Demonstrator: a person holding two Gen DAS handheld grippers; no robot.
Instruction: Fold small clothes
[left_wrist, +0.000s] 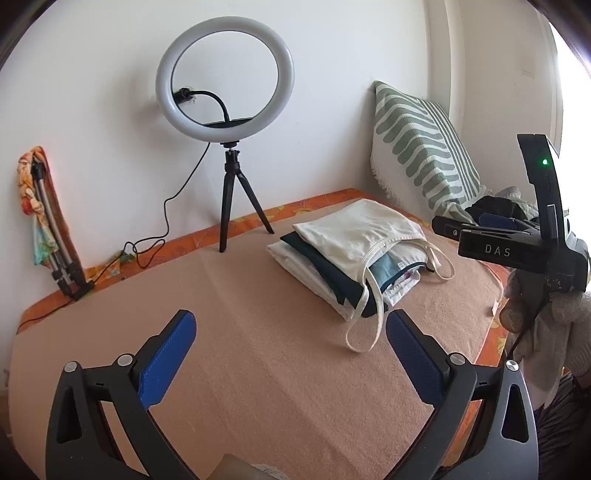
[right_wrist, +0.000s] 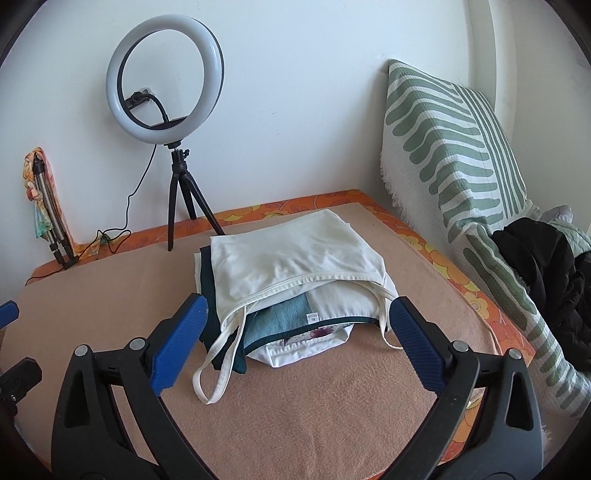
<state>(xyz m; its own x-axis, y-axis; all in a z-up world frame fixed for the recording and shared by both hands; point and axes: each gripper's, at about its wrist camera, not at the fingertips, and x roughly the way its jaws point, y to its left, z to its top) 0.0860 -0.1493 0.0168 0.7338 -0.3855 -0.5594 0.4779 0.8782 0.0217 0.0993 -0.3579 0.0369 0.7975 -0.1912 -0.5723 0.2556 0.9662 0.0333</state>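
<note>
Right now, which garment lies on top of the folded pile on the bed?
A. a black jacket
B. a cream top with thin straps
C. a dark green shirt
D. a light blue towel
B: the cream top with thin straps covers the pile, its straps trailing toward the camera, with dark green and light blue pieces showing only beneath it.

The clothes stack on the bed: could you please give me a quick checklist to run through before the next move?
1. Left gripper open and empty: ok.
2. Right gripper open and empty: ok.
3. White top folded flat on the stack: ok.
4. Straps tucked in: not ok, they trail onto the blanket.
5. Next garment within reach: cannot tell; only a dark pile by the pillow.
</note>
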